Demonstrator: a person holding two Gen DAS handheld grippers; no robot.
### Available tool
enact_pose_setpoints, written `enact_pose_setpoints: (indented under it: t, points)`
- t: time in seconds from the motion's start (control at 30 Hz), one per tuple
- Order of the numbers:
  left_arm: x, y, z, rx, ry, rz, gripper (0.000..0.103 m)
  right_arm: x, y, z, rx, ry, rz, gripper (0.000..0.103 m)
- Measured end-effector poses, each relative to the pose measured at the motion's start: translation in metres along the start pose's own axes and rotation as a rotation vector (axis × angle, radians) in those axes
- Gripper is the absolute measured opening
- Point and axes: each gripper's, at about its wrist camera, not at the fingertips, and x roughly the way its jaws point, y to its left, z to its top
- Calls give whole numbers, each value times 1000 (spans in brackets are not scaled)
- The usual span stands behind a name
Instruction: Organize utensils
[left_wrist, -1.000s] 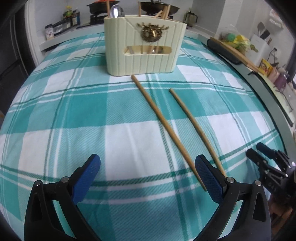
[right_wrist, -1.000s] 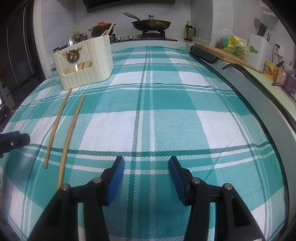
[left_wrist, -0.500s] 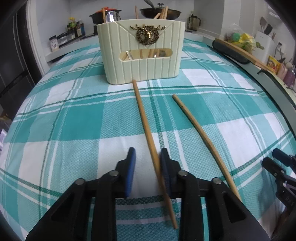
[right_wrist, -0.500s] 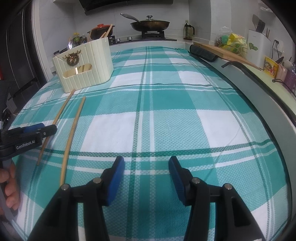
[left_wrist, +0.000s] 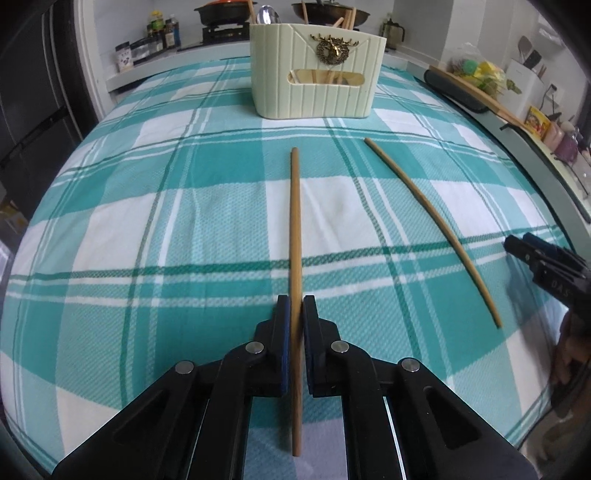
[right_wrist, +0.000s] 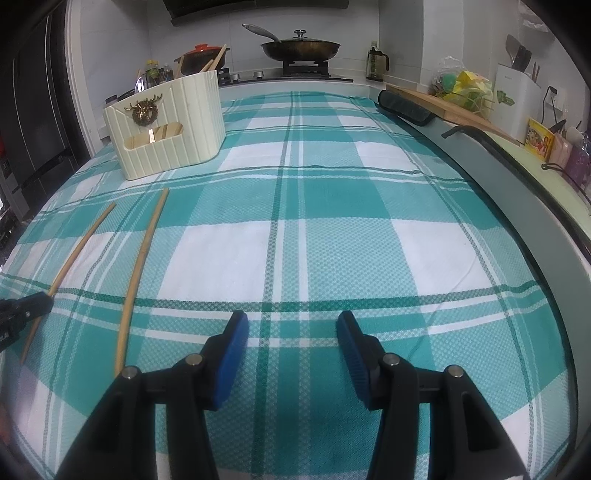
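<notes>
One chopstick gripped, one still to go

The left tool (left_wrist: 294, 317) pinches a chopstick (left_wrist: 294, 221) lying on the table (left_wrist: 110, 240); a second chopstick (left_wrist: 432, 221) waits beside it; the holder (left_wrist: 314, 92) already has utensils; the right tool (right_wrist: 291, 343) idles, spread.

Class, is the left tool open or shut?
Shut: the left tool has just closed, its pads pressing the chopstick.

Both hand-held grippers, the left gripper (left_wrist: 294, 314) and the right gripper (right_wrist: 292, 334), are matte black plastic linkages with silver round rivets and ribbed blue pads (right_wrist: 233, 354) lining the jaws.
</notes>
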Motion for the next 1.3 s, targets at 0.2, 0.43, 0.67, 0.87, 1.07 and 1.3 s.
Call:
enact_pose_setpoints:
  t: [0.2,0.43,0.67,0.87,1.07,1.3]
  points:
    - [-9,13,-5,1,-13,-46,58,0,-1,-1,0,0,1,52]
    - [-11,24,-2,-14,4,-73,63,-13,-6,-3,48,-24,130,52]
    - [-11,22,-12,2,17,-83,65,-36,59,-6,-95,22,312,52]
    - [-15,28,-12,-1,22,-79,66,-20,81,-17,-133,109,250,53]
    - [-17,45,13,1,25,-87,73,-33,82,-5,-165,92,256,52]
    - [-3,42,54,15,34,-93,77,-27,70,20,-130,98,272,52]
